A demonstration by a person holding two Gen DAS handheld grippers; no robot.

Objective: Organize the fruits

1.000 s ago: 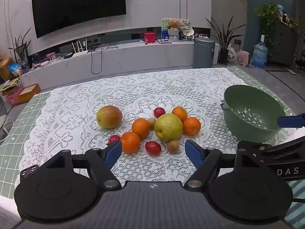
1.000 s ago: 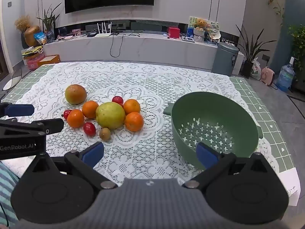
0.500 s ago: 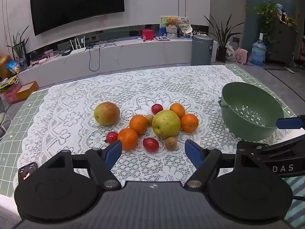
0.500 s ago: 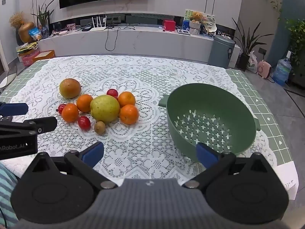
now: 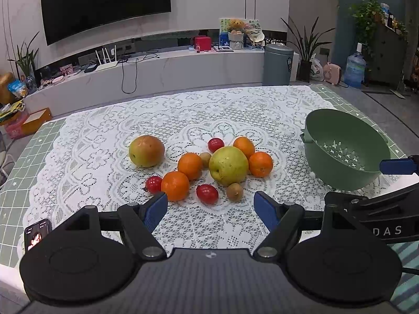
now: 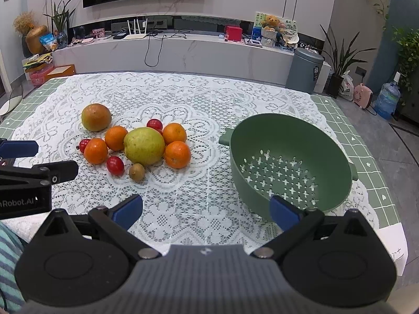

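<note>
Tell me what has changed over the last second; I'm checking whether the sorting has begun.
Nothing visibly changed. The left gripper and right gripper stay open and empty, the fruits lie untouched on the lace cloth, and the green colander remains empty.

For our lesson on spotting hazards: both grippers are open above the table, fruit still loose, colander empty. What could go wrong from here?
1. The fruits touch: lifting the big green fruit could set the oranges beside it rolling.
2. The cherry tomatoes are small and smooth, so they might slip from the left gripper.
3. The green colander looks light and may slide if the right gripper bumps it.
</note>
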